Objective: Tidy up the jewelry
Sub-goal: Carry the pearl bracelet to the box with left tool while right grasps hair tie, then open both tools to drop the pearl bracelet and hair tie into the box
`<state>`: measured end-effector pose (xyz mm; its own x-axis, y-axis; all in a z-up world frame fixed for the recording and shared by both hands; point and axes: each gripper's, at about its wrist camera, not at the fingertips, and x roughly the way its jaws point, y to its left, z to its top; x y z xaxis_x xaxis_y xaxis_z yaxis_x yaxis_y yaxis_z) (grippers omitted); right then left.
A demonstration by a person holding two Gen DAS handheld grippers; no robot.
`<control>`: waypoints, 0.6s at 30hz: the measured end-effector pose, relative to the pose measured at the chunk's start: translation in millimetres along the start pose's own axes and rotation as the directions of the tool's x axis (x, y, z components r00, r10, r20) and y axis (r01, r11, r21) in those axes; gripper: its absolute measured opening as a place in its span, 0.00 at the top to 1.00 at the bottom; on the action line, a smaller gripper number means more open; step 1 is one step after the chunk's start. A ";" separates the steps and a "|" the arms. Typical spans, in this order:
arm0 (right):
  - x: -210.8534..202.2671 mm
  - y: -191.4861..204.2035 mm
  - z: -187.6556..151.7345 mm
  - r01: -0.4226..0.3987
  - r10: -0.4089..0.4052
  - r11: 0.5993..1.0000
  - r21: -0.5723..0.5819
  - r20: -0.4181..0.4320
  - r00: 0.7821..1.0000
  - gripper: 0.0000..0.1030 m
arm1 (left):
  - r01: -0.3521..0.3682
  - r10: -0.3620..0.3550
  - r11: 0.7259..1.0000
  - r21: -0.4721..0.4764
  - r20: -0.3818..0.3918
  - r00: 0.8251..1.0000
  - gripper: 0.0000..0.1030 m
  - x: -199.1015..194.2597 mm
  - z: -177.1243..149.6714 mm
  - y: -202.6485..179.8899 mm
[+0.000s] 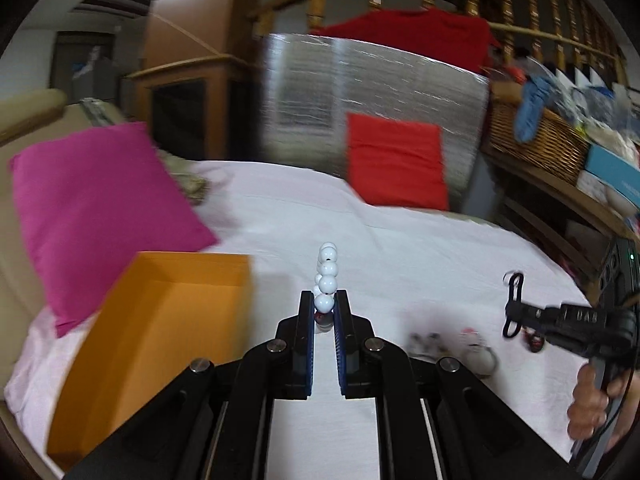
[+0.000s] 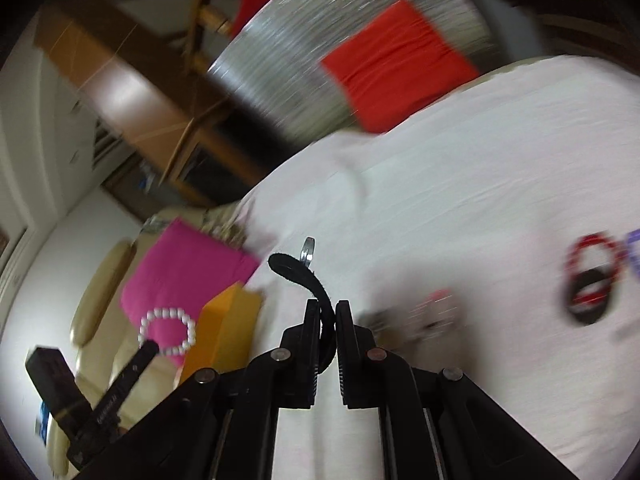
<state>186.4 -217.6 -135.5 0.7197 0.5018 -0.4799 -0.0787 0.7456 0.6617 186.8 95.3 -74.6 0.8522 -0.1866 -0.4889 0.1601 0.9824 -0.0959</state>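
Small trinkets on sheet too blurred to ID; purple item cut off at edge

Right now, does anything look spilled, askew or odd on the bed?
Nothing damaged. Several pieces still lie loose on the sheet, not in the orange box: small trinkets and beaded bracelets. Each gripper holds one item: pearl bracelet left, black cord right.

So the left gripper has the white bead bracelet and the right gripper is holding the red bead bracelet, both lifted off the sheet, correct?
Not quite. The left gripper does hold the white bead bracelet, but the right gripper is shut on a black cord with a silver ring, as the right wrist view shows. The red bead bracelet lies on the white sheet.
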 end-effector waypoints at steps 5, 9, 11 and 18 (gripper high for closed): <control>44.7 48.3 -27.9 -0.110 0.107 0.994 -0.028 -0.095 0.990 0.92 | -0.158 0.157 0.987 -0.040 -0.034 0.987 0.91 -7.0 -8.8 56.3; 77.8 86.4 -43.8 -0.198 0.190 0.980 -0.032 -0.166 0.968 0.92 | -0.244 0.232 0.966 -0.083 -0.132 0.964 0.91 -0.9 -25.0 94.8; 93.8 104.5 -51.6 -0.242 0.233 0.970 -0.022 -0.201 0.952 0.92 | -0.277 0.254 0.955 -0.104 -0.187 0.949 0.91 2.8 -33.0 111.1; 150.3 165.5 -89.3 -0.293 0.268 0.956 -0.037 -0.303 0.914 0.88 | -0.426 0.390 0.900 -0.095 -0.263 0.883 0.73 0.6 -62.0 137.5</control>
<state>220.0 20.4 -149.5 0.4277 0.7918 -0.4361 -0.3114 0.5820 0.7512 178.4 230.1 -141.9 0.6833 0.2172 -0.6970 -0.2661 0.9631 0.0392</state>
